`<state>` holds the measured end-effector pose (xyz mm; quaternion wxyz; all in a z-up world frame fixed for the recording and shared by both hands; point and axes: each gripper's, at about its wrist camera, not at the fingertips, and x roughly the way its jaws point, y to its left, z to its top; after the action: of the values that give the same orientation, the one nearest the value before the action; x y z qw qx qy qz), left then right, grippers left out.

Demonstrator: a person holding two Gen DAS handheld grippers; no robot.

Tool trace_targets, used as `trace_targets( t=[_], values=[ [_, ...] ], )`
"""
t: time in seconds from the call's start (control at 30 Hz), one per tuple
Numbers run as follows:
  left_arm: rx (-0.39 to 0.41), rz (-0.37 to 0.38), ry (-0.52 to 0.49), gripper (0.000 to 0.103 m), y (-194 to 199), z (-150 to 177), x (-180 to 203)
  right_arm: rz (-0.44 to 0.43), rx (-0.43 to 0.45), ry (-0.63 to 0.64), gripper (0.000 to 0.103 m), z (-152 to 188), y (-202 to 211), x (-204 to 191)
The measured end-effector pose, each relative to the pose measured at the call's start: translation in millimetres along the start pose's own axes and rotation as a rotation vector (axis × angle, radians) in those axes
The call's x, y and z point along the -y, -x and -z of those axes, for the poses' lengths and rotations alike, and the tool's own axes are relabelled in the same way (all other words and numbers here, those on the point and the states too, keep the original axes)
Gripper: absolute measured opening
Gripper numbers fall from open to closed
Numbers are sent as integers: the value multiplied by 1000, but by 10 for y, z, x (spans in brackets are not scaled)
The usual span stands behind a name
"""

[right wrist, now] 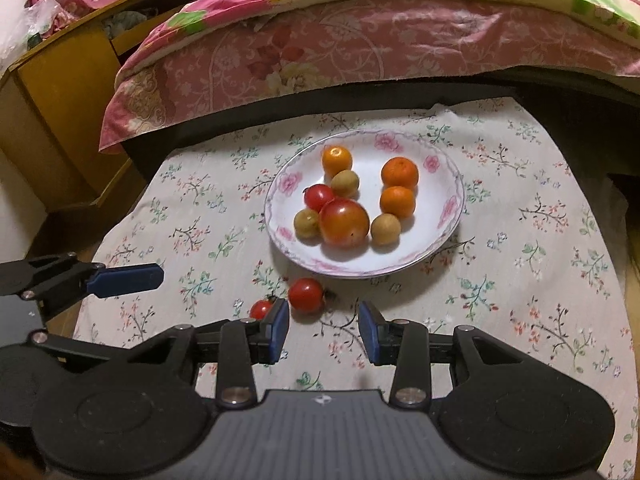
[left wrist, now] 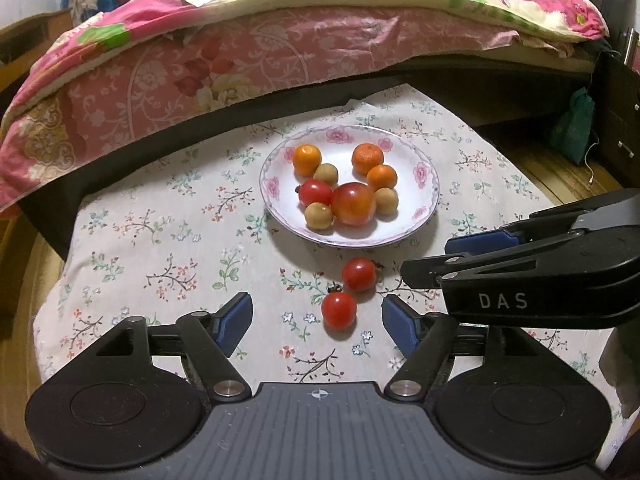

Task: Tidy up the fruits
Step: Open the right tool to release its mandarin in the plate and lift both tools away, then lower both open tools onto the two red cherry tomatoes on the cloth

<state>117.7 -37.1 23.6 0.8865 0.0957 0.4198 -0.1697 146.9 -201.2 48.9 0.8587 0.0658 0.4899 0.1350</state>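
Floral cloth (left wrist: 160, 248) bears plate (left wrist: 424, 196); two tomatoes (left wrist: 339, 310) before both tongs (left wrist: 316, 322) (right wrist: 323, 332), gaping, empty.

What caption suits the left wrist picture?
Open left gripper above two cherry tomatoes on a floral cloth, near a plate of fruit.

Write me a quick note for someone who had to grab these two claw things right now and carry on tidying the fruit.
Left claw: open, empty, low over the cloth, the nearer loose tomato just ahead between its fingers.
Right claw: open, empty, beside the left one, near the farther loose tomato.
Plate: holds three oranges, three small tan fruits, a small tomato and a big red one.
Done: eight fruits are on the plate.
Left: the two small tomatoes on the floral cloth, just in front of the plate, likely go onto it too.
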Motion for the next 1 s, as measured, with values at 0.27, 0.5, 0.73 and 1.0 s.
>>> trace_targets(
  t=[0.27,0.5,0.73,1.0],
  values=[
    [-24,-4,-9,81,-59,74,-31,9,-17,5,43,12,-67,-8],
    [-53,-25,-49,85,-135,175,-44,15,-41,18,44,16,-172,-36],
    [-81,-13,-48,85,-182,266,-114,7,-62,10,43,-2,-338,-86],
    [-89,15,-28,85,-202,285,-151,-39,-63,-179,43,-99,-519,106]
  ],
)
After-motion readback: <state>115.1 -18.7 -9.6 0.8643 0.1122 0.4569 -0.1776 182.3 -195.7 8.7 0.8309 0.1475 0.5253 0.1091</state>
